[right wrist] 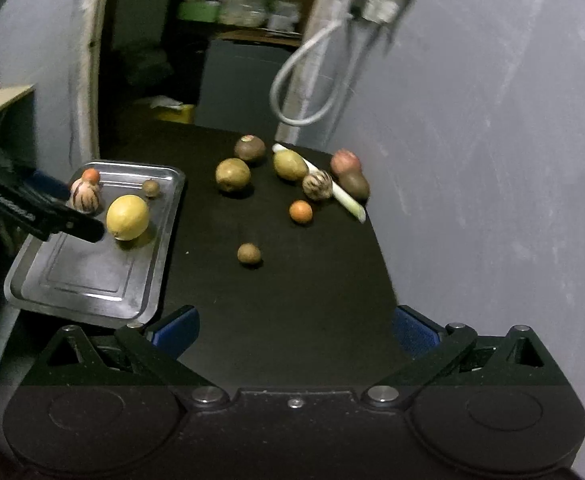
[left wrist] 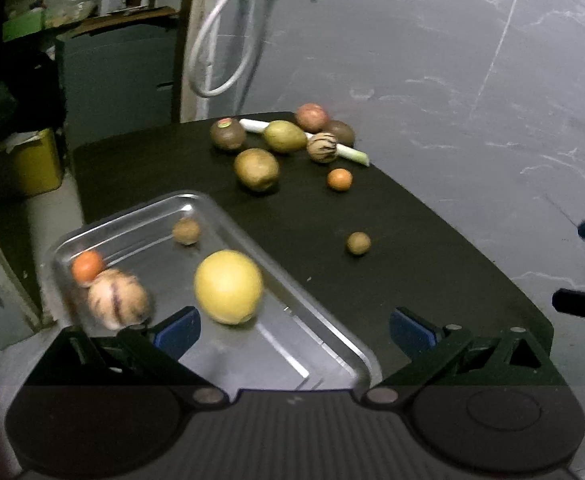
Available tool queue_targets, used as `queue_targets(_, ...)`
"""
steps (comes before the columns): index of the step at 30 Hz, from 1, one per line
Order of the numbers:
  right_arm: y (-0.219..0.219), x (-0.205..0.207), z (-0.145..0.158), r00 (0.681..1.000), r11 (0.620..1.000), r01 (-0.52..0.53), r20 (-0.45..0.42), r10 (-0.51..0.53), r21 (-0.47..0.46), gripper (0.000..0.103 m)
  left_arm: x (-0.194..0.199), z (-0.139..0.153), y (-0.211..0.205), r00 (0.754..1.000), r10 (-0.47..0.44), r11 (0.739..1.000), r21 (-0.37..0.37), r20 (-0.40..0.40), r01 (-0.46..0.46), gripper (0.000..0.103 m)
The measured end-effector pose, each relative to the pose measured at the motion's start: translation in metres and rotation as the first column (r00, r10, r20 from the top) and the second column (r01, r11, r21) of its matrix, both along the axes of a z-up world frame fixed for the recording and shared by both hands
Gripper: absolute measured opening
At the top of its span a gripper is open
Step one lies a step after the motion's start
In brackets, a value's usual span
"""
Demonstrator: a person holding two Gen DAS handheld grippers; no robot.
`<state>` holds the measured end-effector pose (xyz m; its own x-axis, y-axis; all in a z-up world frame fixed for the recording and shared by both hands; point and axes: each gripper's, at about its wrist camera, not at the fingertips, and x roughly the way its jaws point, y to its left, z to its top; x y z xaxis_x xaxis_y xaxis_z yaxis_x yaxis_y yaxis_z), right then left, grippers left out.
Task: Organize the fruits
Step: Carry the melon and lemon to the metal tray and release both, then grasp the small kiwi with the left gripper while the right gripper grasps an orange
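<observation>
A metal tray (left wrist: 324, 344) (right wrist: 92, 292) lies at the left of the black table. In it are a big yellow fruit (left wrist: 228, 287) (right wrist: 127, 217), a striped pale fruit (left wrist: 117, 298) (right wrist: 85, 197), a small orange fruit (left wrist: 88, 266) (right wrist: 91, 175) and a small brown fruit (left wrist: 187, 231) (right wrist: 151, 188). My left gripper (left wrist: 292, 330) hangs open above the tray's near end, holding nothing. My right gripper (right wrist: 294, 330) is open over the bare near part of the table. Loose on the table lie a small brown fruit (right wrist: 249, 254) (left wrist: 358, 243), an orange one (right wrist: 301, 211) (left wrist: 339, 179) and several larger fruits.
The far cluster holds a green-brown fruit (right wrist: 233, 175), a dark round one (right wrist: 249, 148), a yellow-green one (right wrist: 290, 165), a striped one (right wrist: 317, 185), a reddish one (right wrist: 344, 162) and a pale leek stalk (right wrist: 348, 200). A grey wall (right wrist: 492, 160) borders the table's right edge. The left gripper's arm (right wrist: 32, 208) overhangs the tray.
</observation>
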<state>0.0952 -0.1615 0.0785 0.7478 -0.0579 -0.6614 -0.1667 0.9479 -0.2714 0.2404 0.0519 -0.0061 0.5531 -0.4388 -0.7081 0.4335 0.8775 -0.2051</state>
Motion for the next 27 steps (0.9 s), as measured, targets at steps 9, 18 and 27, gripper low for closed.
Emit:
queue_targets(9, -0.032, 0.061, 0.012, 0.998, 0.998, -0.058, 0.017, 0.057, 0.039, 0.102, 0.013, -0.011, -0.038, 0.999, 0.032, 0.999, -0.004, -0.015, -0.033, 0.102)
queue_targets(18, -0.06, 0.155, -0.017, 0.991, 0.98, -0.125, -0.015, 0.129, 0.154, 0.101, 0.027, -0.031, -0.095, 0.986, 0.164, 0.985, 0.054, -0.016, -0.163, 0.102)
queue_targets(27, -0.072, 0.236, -0.072, 0.985, 0.963, -0.132, -0.078, 0.154, 0.237, 0.091, 0.05, -0.06, -0.141, 0.968, 0.25, 0.955, 0.156, 0.027, -0.251, 0.101)
